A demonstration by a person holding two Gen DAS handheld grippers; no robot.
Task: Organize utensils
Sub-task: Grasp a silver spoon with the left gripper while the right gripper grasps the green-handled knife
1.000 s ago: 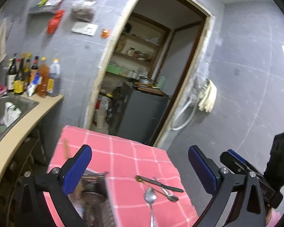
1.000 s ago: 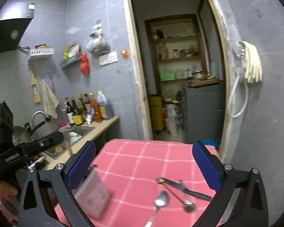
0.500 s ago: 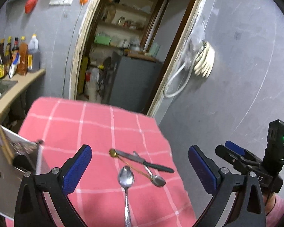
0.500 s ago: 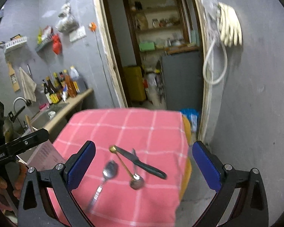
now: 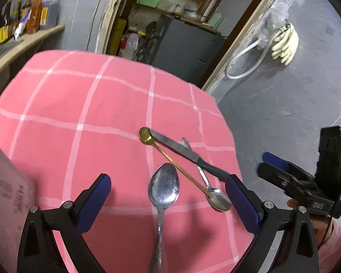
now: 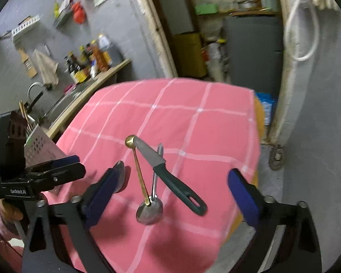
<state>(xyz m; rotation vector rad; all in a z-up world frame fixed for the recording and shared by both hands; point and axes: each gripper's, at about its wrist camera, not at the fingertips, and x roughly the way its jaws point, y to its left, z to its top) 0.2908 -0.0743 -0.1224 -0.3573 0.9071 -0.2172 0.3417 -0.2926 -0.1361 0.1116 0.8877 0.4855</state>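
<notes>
On the pink checked tablecloth [image 5: 79,104] lie a large steel spoon [image 5: 162,195], a gold spoon [image 5: 163,153], a green-handled knife [image 5: 191,157] and a small steel spoon [image 5: 211,193], crossed in a pile. My left gripper [image 5: 168,204] is open, its fingers astride the large spoon's bowl. My right gripper [image 6: 172,195] is open above the knife [image 6: 170,175], gold spoon [image 6: 138,170] and small spoon [image 6: 151,209]; the large spoon [image 6: 120,177] is partly hidden behind its left finger.
A perforated metal utensil holder [image 6: 39,145] stands at the table's left, and it shows blurred in the left wrist view [image 5: 4,200]. A counter with bottles [image 6: 91,61] and a sink lies beyond. A doorway and grey cabinet [image 5: 184,45] stand behind. The table's right edge drops to the floor.
Both grippers have tilted down and moved closer to the utensils on the cloth. The utensil holder slid toward the left edge of view. Both grippers stay open.
</notes>
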